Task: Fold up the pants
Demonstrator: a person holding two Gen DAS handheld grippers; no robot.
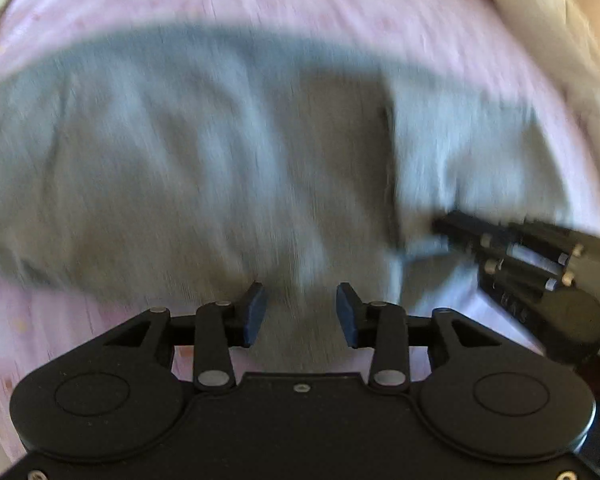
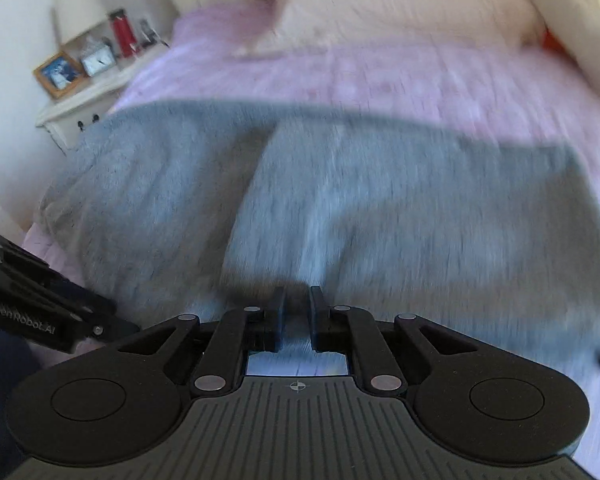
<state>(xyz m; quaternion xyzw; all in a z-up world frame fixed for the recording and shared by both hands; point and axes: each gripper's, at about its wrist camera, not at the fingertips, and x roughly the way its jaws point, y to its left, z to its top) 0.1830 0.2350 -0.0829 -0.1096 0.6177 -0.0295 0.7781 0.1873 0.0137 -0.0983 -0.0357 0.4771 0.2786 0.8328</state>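
Right gripper (image 2: 297, 316) has its jaws pinched nearly together on the near edge of the soft grey fabric pants (image 2: 340, 208). Left gripper (image 1: 301, 314) has its jaws apart, empty, just over that same edge. Pants spread ahead across the pink bedsheet (image 2: 420, 76), one layer already overlapping, so I'd guess further folds remain.

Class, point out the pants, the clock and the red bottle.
pants (image 2: 380, 200), right wrist view, middle of the grey cloth
clock (image 2: 97, 61), right wrist view, its face
red bottle (image 2: 123, 38), right wrist view, its body

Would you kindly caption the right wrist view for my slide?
Right gripper pinches the near edge of grey pants spread on a pink bedsheet.
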